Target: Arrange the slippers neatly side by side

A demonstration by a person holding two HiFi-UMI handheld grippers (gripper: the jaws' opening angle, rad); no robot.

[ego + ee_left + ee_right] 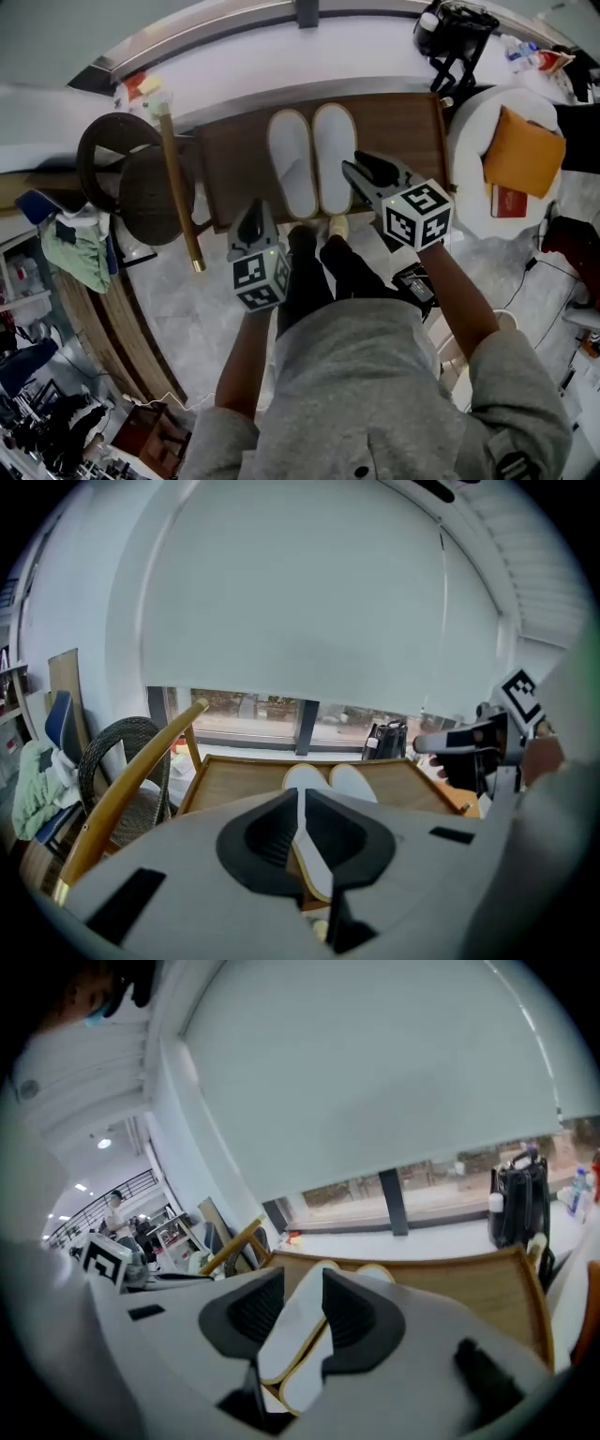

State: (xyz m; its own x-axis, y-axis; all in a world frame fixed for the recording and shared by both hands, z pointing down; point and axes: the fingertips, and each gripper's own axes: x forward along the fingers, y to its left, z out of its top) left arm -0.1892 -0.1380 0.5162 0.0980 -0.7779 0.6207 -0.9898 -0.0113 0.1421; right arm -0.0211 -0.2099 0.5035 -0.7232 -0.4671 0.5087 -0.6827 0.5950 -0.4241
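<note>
Jaws clear of paired slippers [314,161]
Clenched empty on left gripper [253,214], released on right gripper [364,165]; slippers lie side by side on table [234,150] beyond them, nothing seems left

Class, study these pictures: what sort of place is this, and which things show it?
Probably a room beside a window: a roller blind hangs over it, a wicker chair stands nearby, and white slippers lie on a wooden table.

slippers [354,782]: near ends hidden behind left gripper [300,794] | table [234,780]: front hidden
</note>
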